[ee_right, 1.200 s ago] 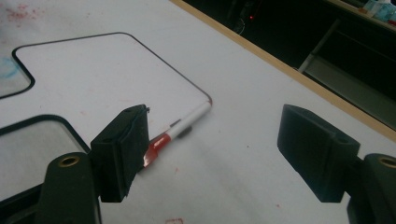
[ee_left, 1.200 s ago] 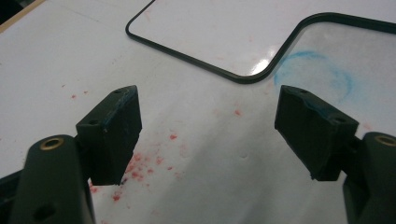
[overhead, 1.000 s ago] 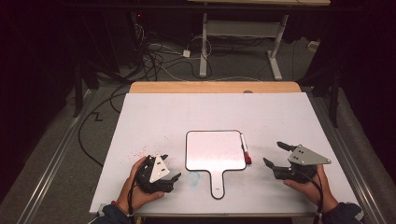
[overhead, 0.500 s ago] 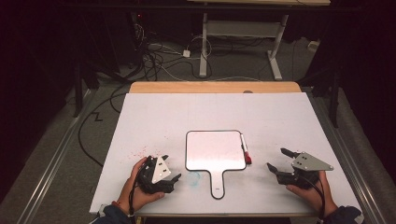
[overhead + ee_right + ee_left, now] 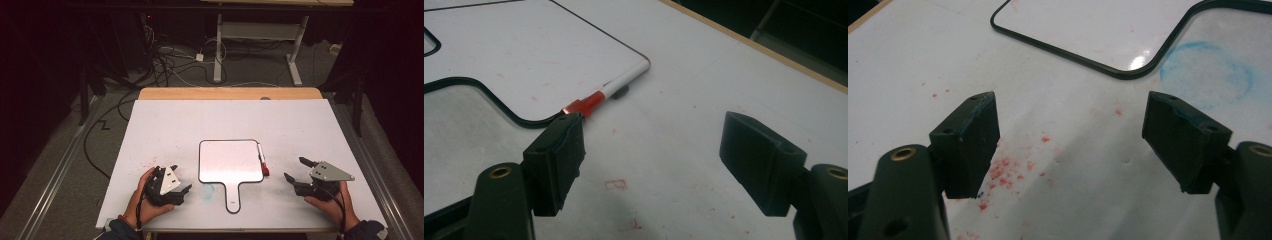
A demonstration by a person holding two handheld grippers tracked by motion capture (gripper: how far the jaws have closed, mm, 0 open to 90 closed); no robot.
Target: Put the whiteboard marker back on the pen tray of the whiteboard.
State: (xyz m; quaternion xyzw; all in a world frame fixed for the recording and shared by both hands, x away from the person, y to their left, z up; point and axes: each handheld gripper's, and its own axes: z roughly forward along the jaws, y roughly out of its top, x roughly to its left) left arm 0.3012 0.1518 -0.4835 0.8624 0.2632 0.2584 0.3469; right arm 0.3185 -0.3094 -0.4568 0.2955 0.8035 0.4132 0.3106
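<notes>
High view: a handled whiteboard [image 5: 231, 162] lies at the middle of the white tabletop [image 5: 200, 120], handle toward six o'clock. A marker [image 5: 262, 159] lies along its three o'clock edge, red cap nearest the person. The left tool [image 5: 181, 192] rests at eight o'clock of the board, the right tool [image 5: 296, 170] at four o'clock, both gaping and empty.

Left gripper view: jaws wide apart over red specks [image 5: 1008, 167]; a blue smudge [image 5: 1205, 77] sits at one o'clock beside the board's rim [image 5: 1068, 52].

Right gripper view: jaws apart; the marker [image 5: 611, 92] lies at eleven o'clock, touching the board's edge [image 5: 489, 87].
</notes>
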